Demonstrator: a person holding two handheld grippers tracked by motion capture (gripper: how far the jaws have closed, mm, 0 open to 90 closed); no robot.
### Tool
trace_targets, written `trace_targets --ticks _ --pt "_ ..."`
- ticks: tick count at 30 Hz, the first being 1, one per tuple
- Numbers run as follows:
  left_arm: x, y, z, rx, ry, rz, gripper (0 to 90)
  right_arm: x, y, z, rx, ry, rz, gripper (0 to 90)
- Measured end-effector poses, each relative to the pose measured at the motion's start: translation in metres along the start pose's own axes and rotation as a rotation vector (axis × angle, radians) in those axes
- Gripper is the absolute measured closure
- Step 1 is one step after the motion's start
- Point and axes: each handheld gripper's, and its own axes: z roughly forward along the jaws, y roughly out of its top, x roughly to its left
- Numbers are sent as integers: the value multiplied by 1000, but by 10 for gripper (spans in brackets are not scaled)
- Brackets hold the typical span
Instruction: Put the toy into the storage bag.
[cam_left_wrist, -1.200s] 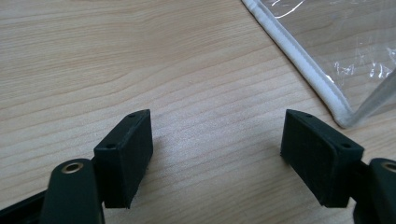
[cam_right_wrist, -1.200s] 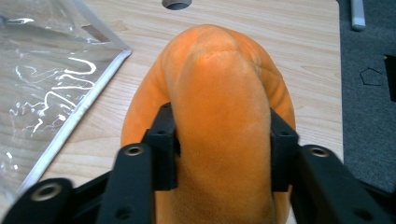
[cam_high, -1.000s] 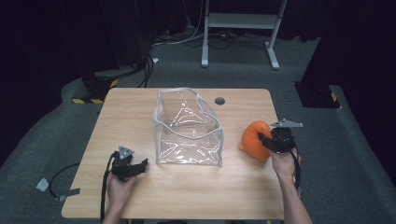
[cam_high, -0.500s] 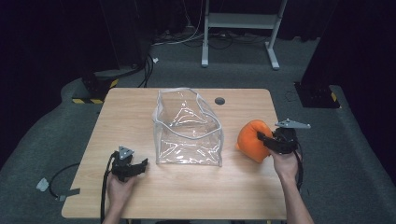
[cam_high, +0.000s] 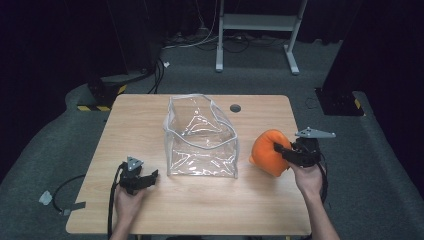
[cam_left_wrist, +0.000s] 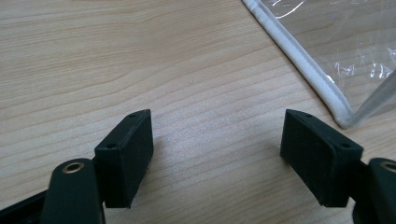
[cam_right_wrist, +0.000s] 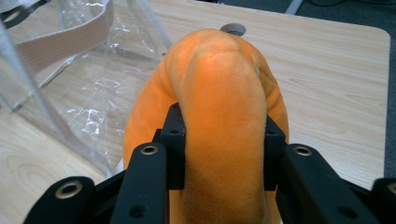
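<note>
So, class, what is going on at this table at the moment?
A person works with a gripper in each hand. The right gripper is shut on a soft orange toy, holding it beside a clear plastic bag that stands open mid-table. The left gripper rests on the wooden table near the bag's corner, its jaws open with nothing between them.

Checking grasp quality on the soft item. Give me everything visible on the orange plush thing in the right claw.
The orange plush object is soft and fuzzy, with a rounded, ring-like or folded shape; a faint seam shows near its top. It sits on the right side of the wooden table, just right of the clear plastic bag; whether it touches the bag cannot be told. The right claw is shut on one thick lobe, jaws pressing into the plush from both sides. Whether its underside rests on the table cannot be told.
</note>
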Motion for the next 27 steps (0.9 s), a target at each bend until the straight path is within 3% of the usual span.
trace_targets --ticks 4,18,27 --pt "0 0 0 0 0 0 255 1 2 -4 -13 1 2 649" --pt "0 0 0 0 1 -2 257 19 25 -25 -52 32 -64 649" --pt "0 0 0 -1 1 -1 258 26 37 -33 -71 50 -72 649"
